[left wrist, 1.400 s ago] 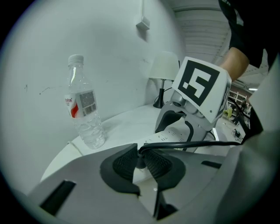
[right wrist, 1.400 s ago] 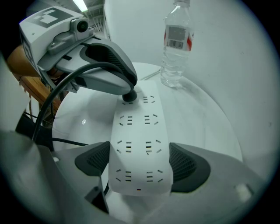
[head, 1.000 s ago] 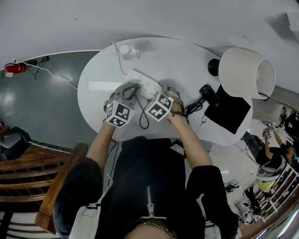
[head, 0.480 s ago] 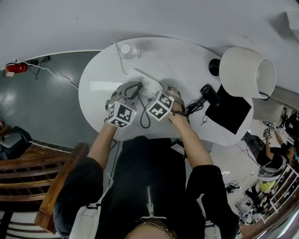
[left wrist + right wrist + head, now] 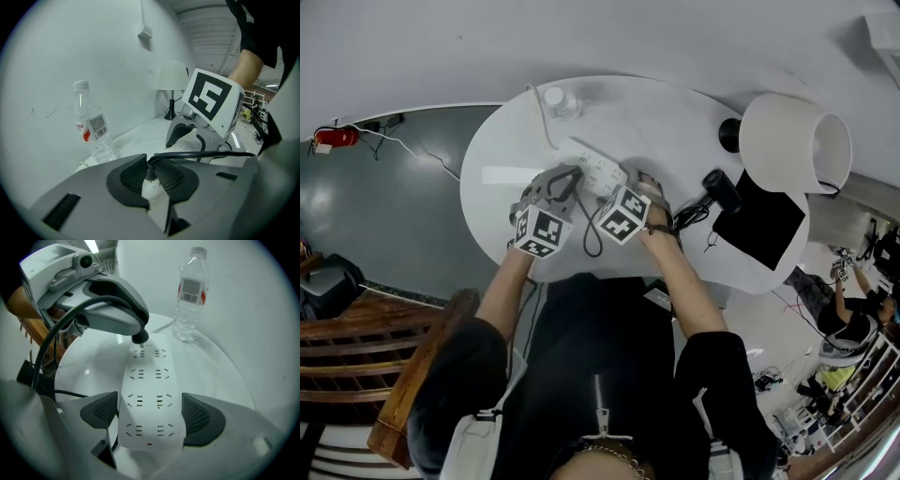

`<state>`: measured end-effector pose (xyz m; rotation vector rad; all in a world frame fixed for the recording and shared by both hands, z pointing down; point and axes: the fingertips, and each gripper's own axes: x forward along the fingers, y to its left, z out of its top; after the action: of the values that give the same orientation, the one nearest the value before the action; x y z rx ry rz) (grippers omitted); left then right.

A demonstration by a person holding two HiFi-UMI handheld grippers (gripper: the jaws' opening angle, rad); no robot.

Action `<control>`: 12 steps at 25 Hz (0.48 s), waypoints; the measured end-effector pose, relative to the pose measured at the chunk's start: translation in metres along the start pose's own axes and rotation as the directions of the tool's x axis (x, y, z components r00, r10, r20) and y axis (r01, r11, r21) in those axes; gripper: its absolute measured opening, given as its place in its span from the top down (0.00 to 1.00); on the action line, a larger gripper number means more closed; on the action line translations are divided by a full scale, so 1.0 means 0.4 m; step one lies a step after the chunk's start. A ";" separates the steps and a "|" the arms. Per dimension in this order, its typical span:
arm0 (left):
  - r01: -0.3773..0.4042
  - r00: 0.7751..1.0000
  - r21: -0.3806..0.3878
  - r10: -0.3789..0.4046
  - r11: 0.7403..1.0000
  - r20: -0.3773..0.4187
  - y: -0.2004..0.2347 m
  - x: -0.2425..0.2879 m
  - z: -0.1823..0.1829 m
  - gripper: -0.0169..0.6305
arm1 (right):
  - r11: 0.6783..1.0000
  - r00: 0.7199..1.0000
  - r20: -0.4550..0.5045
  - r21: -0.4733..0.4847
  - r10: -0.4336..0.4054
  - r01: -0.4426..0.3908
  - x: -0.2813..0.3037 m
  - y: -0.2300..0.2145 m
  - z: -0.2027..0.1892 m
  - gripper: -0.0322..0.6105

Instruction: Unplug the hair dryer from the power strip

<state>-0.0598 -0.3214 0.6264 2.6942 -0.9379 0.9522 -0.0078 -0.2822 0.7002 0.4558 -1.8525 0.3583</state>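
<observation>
Clear plastic bottle (image 5: 190, 296) near power strip (image 5: 150, 399)

Left gripper (image 5: 150, 178), fingers (image 5: 132, 176) clamped on black plug (image 5: 149, 172), water bottle (image 5: 93, 124) at left, lamp (image 5: 172, 77) behind

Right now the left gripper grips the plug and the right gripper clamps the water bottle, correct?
No: the right gripper clamps the power strip, per the right gripper view; the water bottle stands apart. The left gripper does grip the plug.
</observation>
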 end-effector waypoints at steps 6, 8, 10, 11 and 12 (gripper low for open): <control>-0.020 1.000 0.007 0.020 1.000 0.004 -0.006 -0.019 0.007 0.89 | 0.999 0.994 0.102 0.047 -0.025 0.020 -0.062 -0.006 0.039 0.31; -0.028 1.000 0.009 0.028 1.000 0.003 -0.011 -0.028 0.008 0.89 | 0.998 0.993 0.109 0.049 -0.038 0.033 -0.079 -0.004 0.038 0.33; -0.039 0.999 0.007 0.039 0.999 0.000 -0.017 -0.040 0.007 0.89 | 0.996 0.990 0.123 0.057 -0.070 0.064 -0.099 -0.004 0.037 0.47; -0.045 0.999 0.006 0.045 0.999 -0.002 -0.020 -0.048 0.006 0.89 | 0.994 0.986 0.138 0.068 -0.091 0.082 -0.112 -0.006 0.038 0.57; -0.052 0.999 0.004 0.052 0.999 -0.003 -0.024 -0.055 0.005 0.89 | 0.991 0.982 0.154 0.083 -0.113 0.101 -0.125 -0.008 0.039 0.65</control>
<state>-0.0665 -0.3032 0.6124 2.6823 -1.0119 0.9688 -0.0049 -0.2857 0.6478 0.6490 -1.9642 0.3272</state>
